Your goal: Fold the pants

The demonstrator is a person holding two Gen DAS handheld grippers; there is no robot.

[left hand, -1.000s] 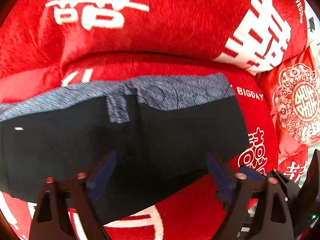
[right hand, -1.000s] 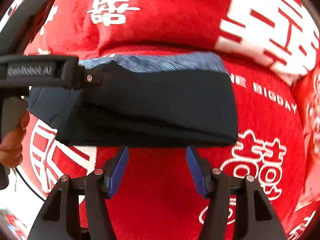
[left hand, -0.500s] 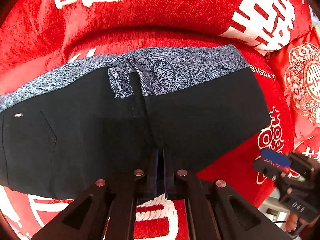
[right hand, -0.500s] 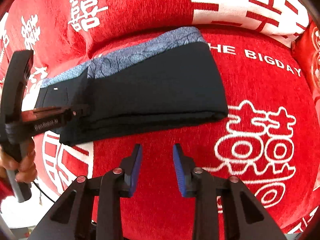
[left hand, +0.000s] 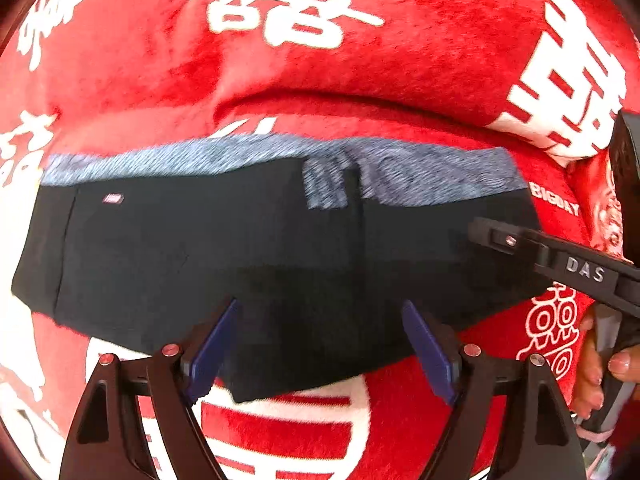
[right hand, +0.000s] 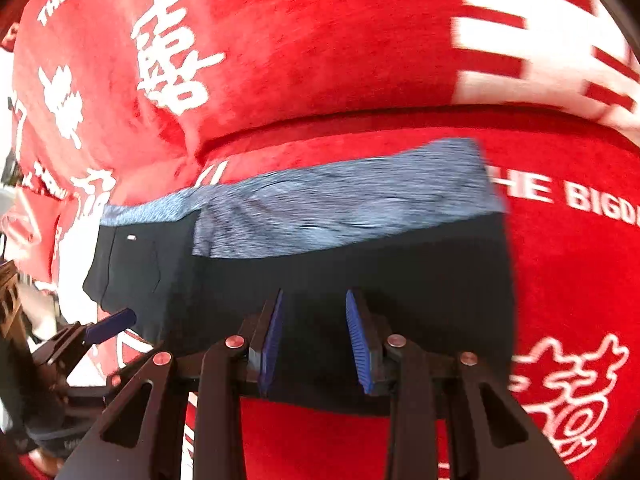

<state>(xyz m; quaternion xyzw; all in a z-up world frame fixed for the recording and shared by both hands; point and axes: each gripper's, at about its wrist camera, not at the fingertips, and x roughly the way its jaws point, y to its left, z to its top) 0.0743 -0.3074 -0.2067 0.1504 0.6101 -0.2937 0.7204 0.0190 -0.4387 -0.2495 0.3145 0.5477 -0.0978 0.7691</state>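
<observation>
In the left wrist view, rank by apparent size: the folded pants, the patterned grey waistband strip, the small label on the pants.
1. folded pants, spanning most of the frame's width.
2. patterned grey waistband strip, a narrow band along their far edge.
3. small label, a tiny tab near the left end.

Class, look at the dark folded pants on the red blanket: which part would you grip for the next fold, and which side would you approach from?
Grip the pants at the thick near edge, where the stacked layers end, probably coming from above on the near side. That edge faces both grippers; the patterned waistband lies on the far side. The left gripper, jaws just opened, and the right gripper both stand open over that edge.
</observation>
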